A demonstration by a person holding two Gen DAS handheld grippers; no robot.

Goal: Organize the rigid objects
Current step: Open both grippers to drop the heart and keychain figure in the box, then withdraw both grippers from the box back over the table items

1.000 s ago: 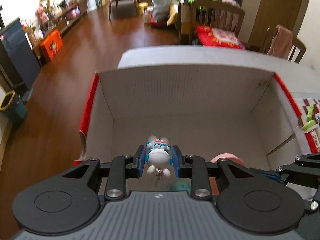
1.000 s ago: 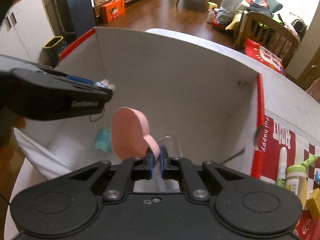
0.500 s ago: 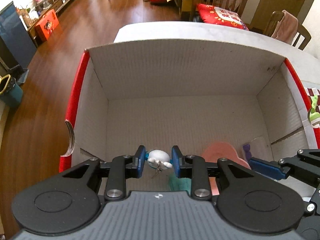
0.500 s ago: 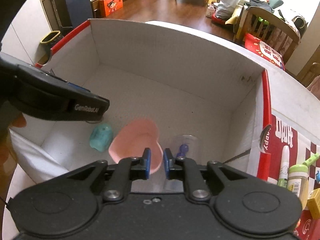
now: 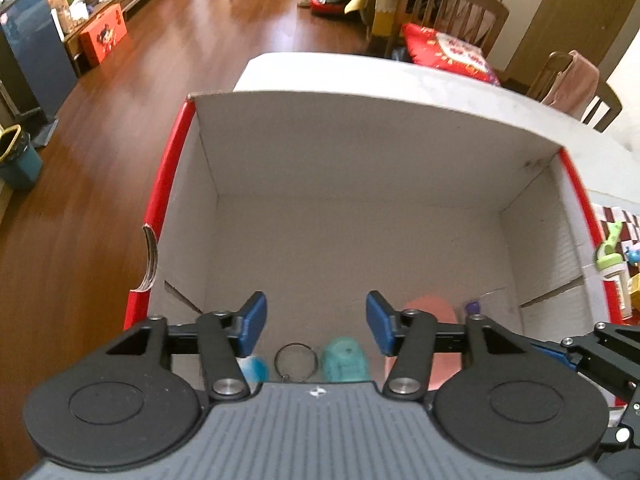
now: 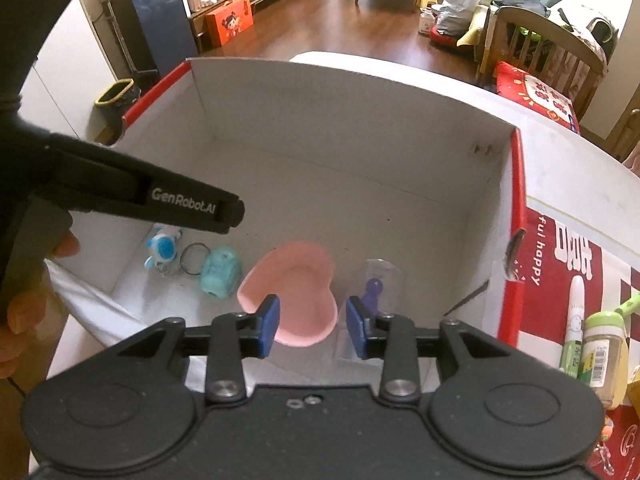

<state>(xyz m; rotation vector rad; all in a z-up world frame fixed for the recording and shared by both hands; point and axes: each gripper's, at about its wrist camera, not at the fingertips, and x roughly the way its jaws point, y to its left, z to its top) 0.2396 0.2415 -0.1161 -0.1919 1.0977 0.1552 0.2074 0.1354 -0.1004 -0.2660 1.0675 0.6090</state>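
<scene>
Hovering over the open cardboard box (image 6: 360, 128) on the bench (image 5: 400, 76), both grippers point steeply down into it and both are releasing. Left gripper (image 5: 316, 322): jaws opening, nothing between the pads; the small white-and-blue figure keychain (image 6: 162, 246) lies on the box floor below it, its ring (image 6: 194, 258) touching the teal toy (image 6: 222, 272) beside it. Right gripper (image 6: 312, 326): jaws opening, pads clear of the pink heart-shaped dish (image 6: 296, 292), which rests on the floor just beside a clear dome holding a purple figure (image 6: 376, 284). So four items are in the box, all bunched along the near wall. More stuff waits outside on the red patterned cloth to the right: a white tube (image 6: 576, 320) and a green-capped jar (image 6: 604, 344). Risks as I see them: jaws are mid-travel, so pulling out now could snag a pad on the keyring or clip the dish rim and flip it onto the dome. The two grippers sit near each other over the same end of the box, so a sideways exit could knock them together. Near wall and the torn red edge (image 5: 146, 256) are right under the left gripper; lifting out at an angle could catch the flap and drag the box. Dome looks light and tippy; later drops landing in this corner could knock it over.
</scene>
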